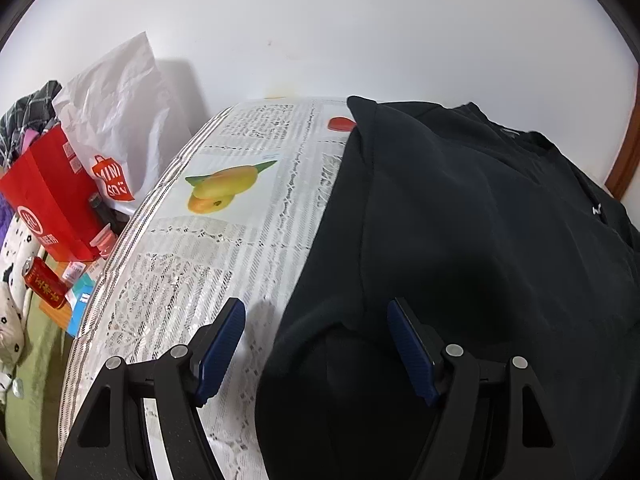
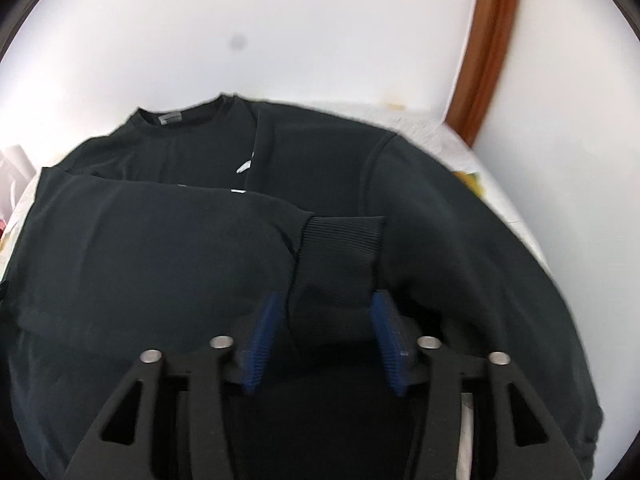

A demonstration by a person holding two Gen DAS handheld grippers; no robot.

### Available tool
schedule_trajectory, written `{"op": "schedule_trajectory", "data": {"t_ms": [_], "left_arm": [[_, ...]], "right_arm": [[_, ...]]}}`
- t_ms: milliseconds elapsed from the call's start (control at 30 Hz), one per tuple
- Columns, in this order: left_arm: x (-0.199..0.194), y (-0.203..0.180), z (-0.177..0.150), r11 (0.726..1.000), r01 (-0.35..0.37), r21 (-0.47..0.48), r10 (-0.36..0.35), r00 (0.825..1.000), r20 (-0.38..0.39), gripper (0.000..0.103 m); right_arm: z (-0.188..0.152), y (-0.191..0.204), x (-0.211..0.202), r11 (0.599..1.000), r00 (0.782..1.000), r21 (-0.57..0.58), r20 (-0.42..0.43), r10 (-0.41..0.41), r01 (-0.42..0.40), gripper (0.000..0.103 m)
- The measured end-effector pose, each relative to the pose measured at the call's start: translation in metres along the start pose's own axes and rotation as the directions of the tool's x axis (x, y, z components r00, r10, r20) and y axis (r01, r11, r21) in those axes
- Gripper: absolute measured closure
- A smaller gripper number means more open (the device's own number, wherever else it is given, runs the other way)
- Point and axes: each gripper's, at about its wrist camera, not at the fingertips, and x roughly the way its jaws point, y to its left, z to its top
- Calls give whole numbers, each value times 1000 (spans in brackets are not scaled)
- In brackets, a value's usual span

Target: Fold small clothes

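One black sweatshirt (image 2: 160,248) lay flat on the table (image 1: 224,216), neckline at the far end from both tools, so its long axis ran straight ahead of them. One sleeve was folded across the body; its ribbed cuff (image 2: 340,248) ended directly ahead of the right tool (image 2: 326,334), between the two blue pads (image 2: 262,336). Right tool stood about half open. The cuff sat in the gap and seemed loose rather than pinched, though whether cloth brushed a pad I could not tell. Judgement: sleeve just laid down, right tool letting it go.

Left tool (image 1: 316,346) stood wide and held nothing. Its right finger was over the sweatshirt's near left edge, its left finger over the bare lace-patterned tablecloth (image 1: 180,288). Contact with the cloth could not be confirmed.

Judgement: the left tool was nearer the left side edge, the right nearer the cuff and the unfolded right sleeve (image 2: 480,220).

Count: one garment, two tools. Left of the table: one red paper bag (image 1: 48,200), one white plastic bag (image 1: 116,120), one red can (image 1: 44,288).
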Motion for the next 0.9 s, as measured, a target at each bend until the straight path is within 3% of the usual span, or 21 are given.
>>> {"op": "schedule_trajectory", "data": {"t_ms": [233,367,667,800,900], "left_arm": [[-31,5,-28,997,79,-3,-79,994,-74,32],[-61,1,-60,994,91,68,-85,993,-80,32],[-108,11,-127,987,149,58,-142,985,-100,32],[-121,12,-144,986,155,60,-150,985,-81,43],[-130,9,-153,986,146,75,-141,988,-68,62]], "right_arm": [[-59,-33,-56,1000,1000,13,3,-25,25,43],[-103,-50,-66,999,998,5,-42,-41,41,42],[-176,-79,-86,996,997,87,-74,34,-28,36],[-194,-81,-93,992,996,112,-57,68,-61,36],[-204,-74,-98,990,994,101,-37,99,-95,37]]}}
